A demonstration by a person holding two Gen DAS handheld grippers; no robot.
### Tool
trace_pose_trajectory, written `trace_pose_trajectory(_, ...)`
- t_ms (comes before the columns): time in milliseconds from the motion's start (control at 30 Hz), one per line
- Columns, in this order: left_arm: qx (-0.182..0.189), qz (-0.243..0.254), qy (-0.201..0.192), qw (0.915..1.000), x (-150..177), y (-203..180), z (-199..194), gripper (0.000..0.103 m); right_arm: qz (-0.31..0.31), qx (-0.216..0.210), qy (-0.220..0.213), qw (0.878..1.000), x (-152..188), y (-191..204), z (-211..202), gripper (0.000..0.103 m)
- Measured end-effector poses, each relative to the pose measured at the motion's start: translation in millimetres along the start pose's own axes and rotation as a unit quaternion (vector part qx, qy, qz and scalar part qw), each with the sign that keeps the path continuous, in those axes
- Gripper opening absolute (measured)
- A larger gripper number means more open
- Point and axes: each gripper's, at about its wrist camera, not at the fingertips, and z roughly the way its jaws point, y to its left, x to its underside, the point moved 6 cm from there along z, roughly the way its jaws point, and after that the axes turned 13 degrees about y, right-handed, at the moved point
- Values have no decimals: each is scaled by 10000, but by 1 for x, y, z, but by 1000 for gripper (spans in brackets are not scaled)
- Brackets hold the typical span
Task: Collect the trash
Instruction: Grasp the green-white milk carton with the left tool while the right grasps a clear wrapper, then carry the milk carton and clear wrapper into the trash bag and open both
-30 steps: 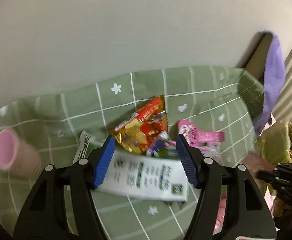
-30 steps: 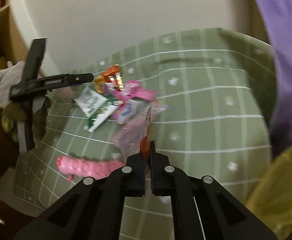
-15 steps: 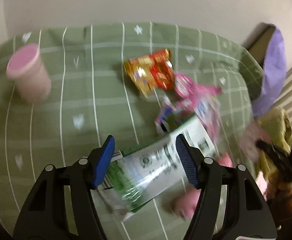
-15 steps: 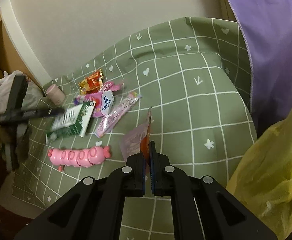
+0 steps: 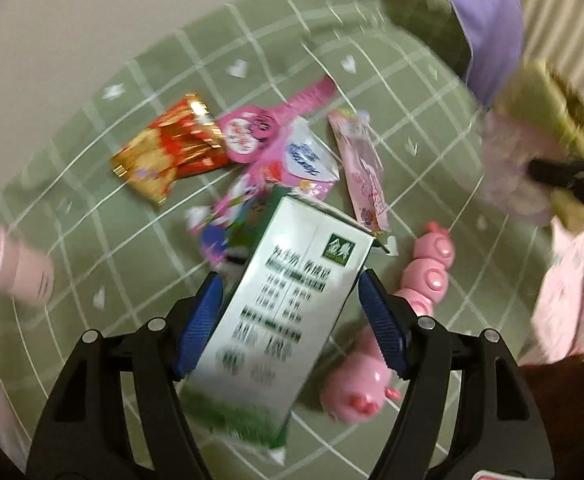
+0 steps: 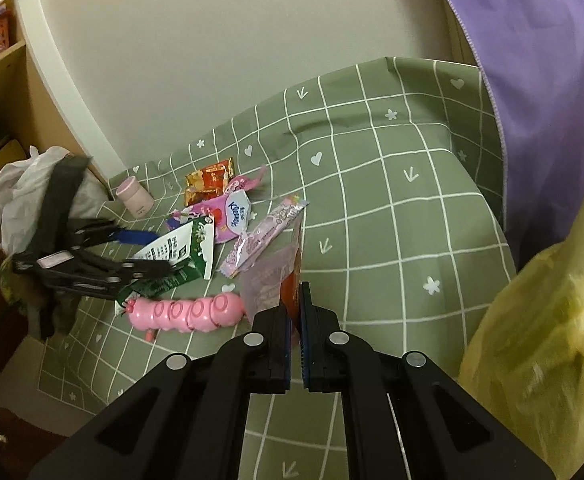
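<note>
- The milk carton [image 5: 288,312] is the piece of trash in hand. It sits tilted, lengthwise between the blue pads of the left claw [image 5: 288,278], above the near part of the litter pile.
- It looks empty, so probably light. Its coated card walls are stiff along the folded edges, but the broad faces likely dent, and the glossy skin could slide.
- The best hold, I judge, is across the two narrow sides near mid-length. There the creases resist squeezing, and the torn-open top stays clear of the pads.
- The left claw's jaws have just been opening with the carton between them. The right-hand pad appears to stand just off the carton's edge, so the hold looks released or at best loose, though blur makes this uncertain.
- The right claw [image 6: 293,304] is clenched on a thin pinkish wrapper [image 6: 268,276] with an orange patch. This is limp film that weighs almost nothing and needs only a pinch on any edge.
- Just beside the carton, to the near right, lies a pink caterpillar toy [image 6: 188,314] of hard plastic, likely not trash.
- Beyond the carton lie a long pink sachet [image 5: 361,176], a pink tissue pack [image 5: 303,156] and a red-gold snack packet [image 5: 168,156], all soft and crinkly. A pink cup [image 5: 16,272] stands well apart at far left.
- Everything rests on the green checked cloth [image 6: 371,200] covering the table. A yellow plastic bag [image 6: 539,320] hangs at near right, presumably for the trash.
</note>
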Motion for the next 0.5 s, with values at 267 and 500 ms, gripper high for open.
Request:
trace_pose_trajectory(267, 0, -182, 118, 9998, -28, -7, 11, 61, 200, 99, 9, 9998, 21, -9, -9, 6)
trace_pose_trajectory(500, -37, -786, -539, 9954, -10, -3, -37, 59, 332, 95, -50, 9994, 28, -12, -13, 6)
